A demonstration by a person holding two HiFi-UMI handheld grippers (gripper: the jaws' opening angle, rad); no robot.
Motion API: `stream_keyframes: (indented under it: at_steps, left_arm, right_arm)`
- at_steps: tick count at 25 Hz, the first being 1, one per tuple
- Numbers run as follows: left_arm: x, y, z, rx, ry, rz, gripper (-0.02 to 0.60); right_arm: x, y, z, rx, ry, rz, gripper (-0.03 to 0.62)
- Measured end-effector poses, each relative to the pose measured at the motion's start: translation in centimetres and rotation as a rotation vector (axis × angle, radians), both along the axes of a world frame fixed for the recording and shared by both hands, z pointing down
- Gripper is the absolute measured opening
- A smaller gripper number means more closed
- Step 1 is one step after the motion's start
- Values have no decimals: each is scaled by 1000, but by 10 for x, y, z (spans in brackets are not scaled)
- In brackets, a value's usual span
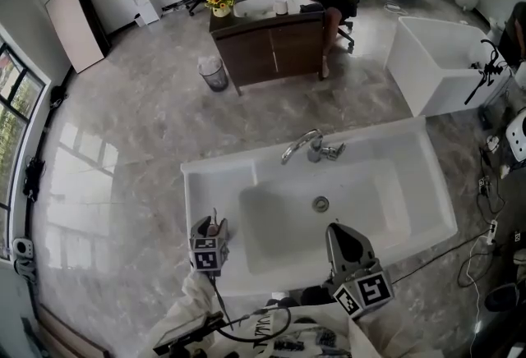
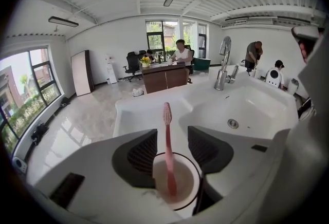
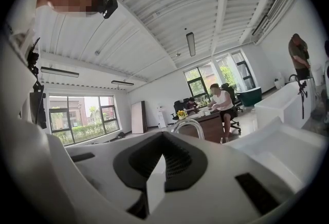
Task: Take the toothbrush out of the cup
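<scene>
A pink toothbrush stands bristles-up in a white cup. My left gripper is shut on the cup, one jaw on each side of it. In the head view that gripper holds the cup over the left ledge of the white sink. My right gripper hangs over the sink's front rim, shut with nothing in it. The right gripper view shows its pads pressed together, pointing up and away from the cup.
A chrome faucet stands at the back of the sink, with a drain in the basin. Beyond are a wooden desk with seated people, a bin and a white tub. Cables lie on the floor at the right.
</scene>
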State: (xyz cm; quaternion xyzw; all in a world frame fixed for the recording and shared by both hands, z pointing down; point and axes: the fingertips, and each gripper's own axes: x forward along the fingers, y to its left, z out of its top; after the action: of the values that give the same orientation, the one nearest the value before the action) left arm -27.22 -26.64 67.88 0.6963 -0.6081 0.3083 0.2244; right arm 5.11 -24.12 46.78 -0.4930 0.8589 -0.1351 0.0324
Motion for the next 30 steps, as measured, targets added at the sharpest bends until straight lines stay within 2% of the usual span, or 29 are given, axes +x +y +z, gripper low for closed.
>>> stream_keyframes:
  at_steps: [7, 11, 18, 23, 26, 30]
  left_arm:
    - [-9, -2, 3, -8, -25, -12, 153]
    - [-9, -3, 3, -4, -43, -18, 31]
    - [-9, -3, 2, 1, -52, -16, 28]
    - [-7, -2, -13, 39, -59, -13, 28]
    - [-5, 3, -39, 88, -47, -19, 28]
    - [1, 19, -98, 228, -1, -27, 28]
  right_arm:
    - [4, -2, 1, -3, 4, 14, 3]
    - [5, -3, 2, -4, 3, 16, 3]
    - [6, -2, 3, -4, 4, 15, 3]
    - [5, -2, 4, -4, -2, 9, 3]
    - [0, -3, 4, -5, -7, -4, 3]
    - [-13, -2, 6, -7, -10, -37, 3]
